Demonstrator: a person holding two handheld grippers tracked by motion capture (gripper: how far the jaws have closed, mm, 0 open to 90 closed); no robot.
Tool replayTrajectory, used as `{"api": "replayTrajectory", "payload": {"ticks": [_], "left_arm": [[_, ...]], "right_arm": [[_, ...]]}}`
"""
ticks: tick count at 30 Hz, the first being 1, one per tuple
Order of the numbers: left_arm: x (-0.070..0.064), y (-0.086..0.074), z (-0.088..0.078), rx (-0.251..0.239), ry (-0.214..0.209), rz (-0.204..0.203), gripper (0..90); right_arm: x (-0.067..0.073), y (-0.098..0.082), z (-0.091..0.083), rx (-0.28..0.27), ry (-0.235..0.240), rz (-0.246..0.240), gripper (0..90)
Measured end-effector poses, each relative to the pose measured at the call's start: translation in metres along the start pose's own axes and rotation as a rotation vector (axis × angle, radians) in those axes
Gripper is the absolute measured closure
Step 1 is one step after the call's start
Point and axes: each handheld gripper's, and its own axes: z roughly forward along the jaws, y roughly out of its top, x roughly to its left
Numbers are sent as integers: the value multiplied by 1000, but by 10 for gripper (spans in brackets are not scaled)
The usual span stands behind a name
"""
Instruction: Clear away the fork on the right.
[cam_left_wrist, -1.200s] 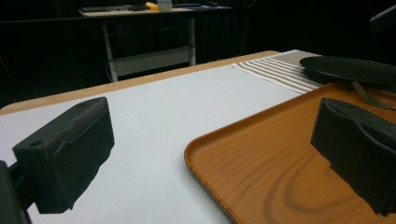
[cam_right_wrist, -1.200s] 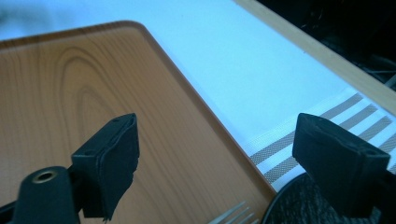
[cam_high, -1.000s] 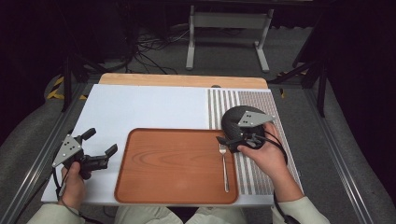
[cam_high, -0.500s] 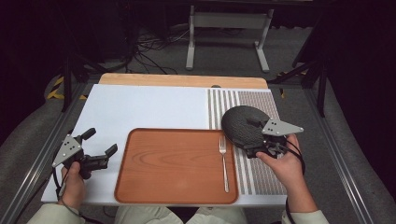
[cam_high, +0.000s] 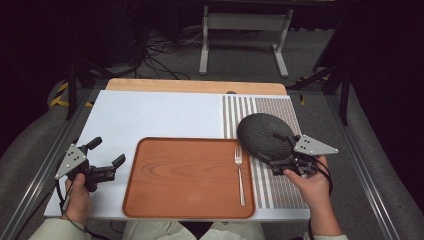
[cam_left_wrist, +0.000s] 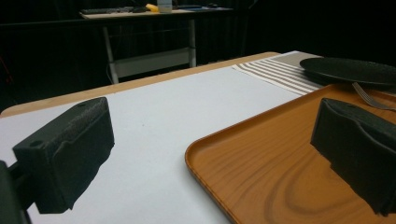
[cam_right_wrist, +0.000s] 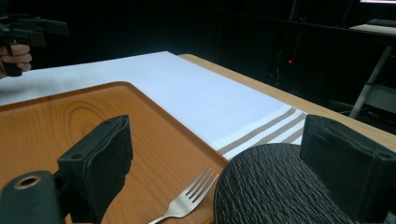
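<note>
Between the spread jaws of the right gripper (cam_high: 286, 161) lies the rim of a dark textured plate (cam_high: 264, 136), unclamped, likely stiff, weighty and breakable, best pinched at its near edge beside the fork (cam_high: 239, 171).

Tray (cam_high: 190, 180) lay on the near middle of the mat (cam_high: 150, 115). Fork (cam_high: 240, 172) lay in the tray along its right edge (tines pointing away). Plate (cam_high: 262, 135) sat just right of the fork, its edge over the tray's far right corner.
</note>
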Motion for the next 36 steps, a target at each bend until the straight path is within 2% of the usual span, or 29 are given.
{"api": "replayTrajectory", "payload": {"ticks": [11,18,26,33,36], "left_arm": [[0,1,-1,-4,-2,1,0],[0,1,-1,-3,-5,-1,0],[0,1,-1,-3,-6,3,0],[0,2,0,-5,-6,8,0],[0,2,0,-3,-7,13,0]], "right_arm": [[-3,-19,-11,-37,-10,46,72],[-6,-36,-17,-15,-29,81,58],[-10,-55,-22,16,-66,147,55],[-10,-62,-24,87,-97,173,53],[-10,-64,-23,101,-100,179,52]]}}
